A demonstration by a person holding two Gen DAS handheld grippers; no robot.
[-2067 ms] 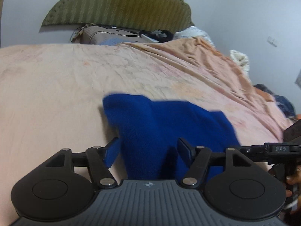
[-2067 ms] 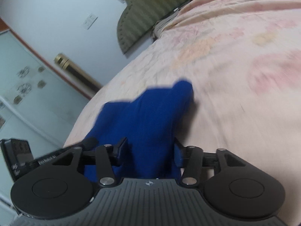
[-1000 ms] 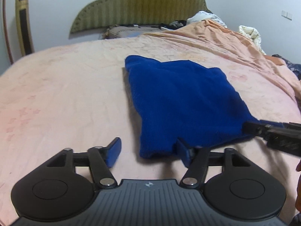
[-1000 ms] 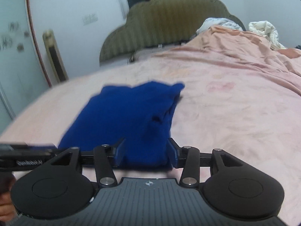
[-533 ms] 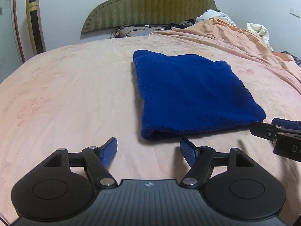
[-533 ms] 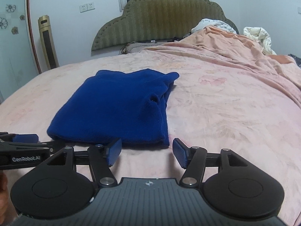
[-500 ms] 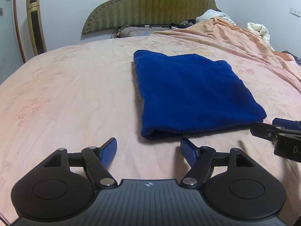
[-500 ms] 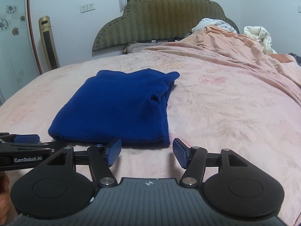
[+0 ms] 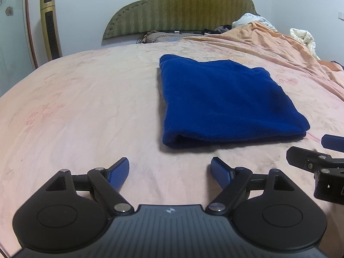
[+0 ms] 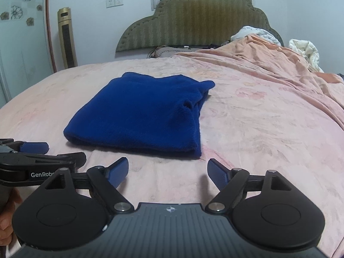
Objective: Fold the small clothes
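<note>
A folded blue garment (image 9: 223,101) lies flat on the pink bedsheet (image 9: 86,111), its folded edge facing me. My left gripper (image 9: 169,169) hovers just short of that near edge, jaws still opening, with only sheet between them. From the right wrist view the same blue garment (image 10: 146,111) sits ahead and to the left. My right gripper (image 10: 167,169) is pulled back from the garment's near right corner, jaws opening, nothing between the pads. Each gripper shows at the edge of the other's view: the right one (image 9: 318,150), the left one (image 10: 43,152).
A green padded headboard (image 9: 178,6) stands at the far end. An orange blanket (image 9: 279,47) is bunched along the right side with white bedding (image 9: 303,36) behind it. A gold tower fan (image 9: 50,25) stands by the wall on the left. A hand (image 10: 6,221) holds the left gripper.
Both grippers have let go of the blue garment and drawn back from it, jaws widening. The garment went from lifted and moving to lying still and folded on the bed.
</note>
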